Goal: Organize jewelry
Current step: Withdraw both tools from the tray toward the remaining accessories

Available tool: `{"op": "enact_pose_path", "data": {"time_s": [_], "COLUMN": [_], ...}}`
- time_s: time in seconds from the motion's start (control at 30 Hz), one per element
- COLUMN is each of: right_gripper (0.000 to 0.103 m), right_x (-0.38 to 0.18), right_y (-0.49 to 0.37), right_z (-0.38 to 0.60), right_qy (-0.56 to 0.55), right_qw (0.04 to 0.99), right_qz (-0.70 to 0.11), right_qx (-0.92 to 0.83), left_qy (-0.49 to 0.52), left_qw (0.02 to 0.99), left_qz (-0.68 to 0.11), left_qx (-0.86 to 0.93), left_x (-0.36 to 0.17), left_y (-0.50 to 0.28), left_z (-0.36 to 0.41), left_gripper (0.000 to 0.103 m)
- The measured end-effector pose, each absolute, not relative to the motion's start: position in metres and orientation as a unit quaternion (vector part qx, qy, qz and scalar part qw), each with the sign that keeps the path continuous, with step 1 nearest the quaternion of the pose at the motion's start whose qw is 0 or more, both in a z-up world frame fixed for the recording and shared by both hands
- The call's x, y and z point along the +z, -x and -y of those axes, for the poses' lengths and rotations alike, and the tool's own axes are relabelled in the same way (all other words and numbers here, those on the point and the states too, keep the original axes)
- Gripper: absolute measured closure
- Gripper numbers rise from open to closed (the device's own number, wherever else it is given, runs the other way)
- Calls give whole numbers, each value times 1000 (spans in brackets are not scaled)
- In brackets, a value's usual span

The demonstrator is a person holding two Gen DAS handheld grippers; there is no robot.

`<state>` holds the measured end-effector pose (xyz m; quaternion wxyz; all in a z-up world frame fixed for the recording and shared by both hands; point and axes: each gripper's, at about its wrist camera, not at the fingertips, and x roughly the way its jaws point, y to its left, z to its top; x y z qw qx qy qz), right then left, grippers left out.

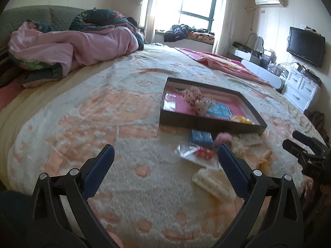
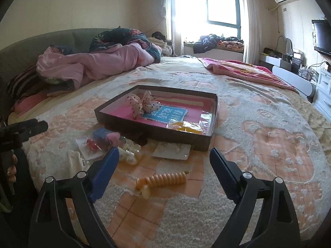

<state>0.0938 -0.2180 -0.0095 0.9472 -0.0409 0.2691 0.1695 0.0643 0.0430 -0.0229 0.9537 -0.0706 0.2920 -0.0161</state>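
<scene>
A dark shallow box [image 1: 209,124] [image 2: 153,129] with a pink lining lies on the bed. It holds a spotted bow [image 1: 194,100] [image 2: 144,104] and a yellow packet [image 1: 241,119] [image 2: 187,127]. In front of it lie a red-bead packet [image 1: 201,155] [image 2: 91,144], a small blue box [image 1: 200,137] [image 2: 101,134], a pink fluffy piece [image 1: 222,138] [image 2: 113,136], a cream hair clip [image 1: 213,184] [image 2: 73,161], a white card [image 2: 171,149] and an orange spiral clip [image 2: 163,179] [image 1: 264,160]. My left gripper [image 1: 165,155] is open and empty, left of the pile. My right gripper [image 2: 164,159] is open and empty over the orange clip.
The bed has a cream and peach blanket [image 1: 103,124] [image 2: 258,144]. Pink bedding [image 1: 72,47] [image 2: 93,64] is heaped at the back left. A pink towel [image 1: 223,64] [image 2: 244,68] lies at the back right. White drawers [image 1: 300,86] stand at the right.
</scene>
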Motion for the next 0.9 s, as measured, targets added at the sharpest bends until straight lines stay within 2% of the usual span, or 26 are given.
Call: {"op": "enact_pose_path", "data": {"time_s": [0.23,0.73,0.9], "right_gripper": [9,8,8], "right_x": [-15,-34,-41], "right_y": [-86,-85,-96], "right_z": [222,230,232], "right_qy": [44,54,40], "right_qw": [946,938,933], "right_qz": [-278,-307,-321], "right_qx": [162,152,157], "left_qy": [50,28,49], "left_qw": [951,928,925], "left_qz": [-301,-348,-353], "left_qx": [-46,-130,-131], "left_x": [-33,-64,-69], "left_y": [-54,-70,-78], "left_z": [-22,17,17], "left_gripper": [12,12,12]}}
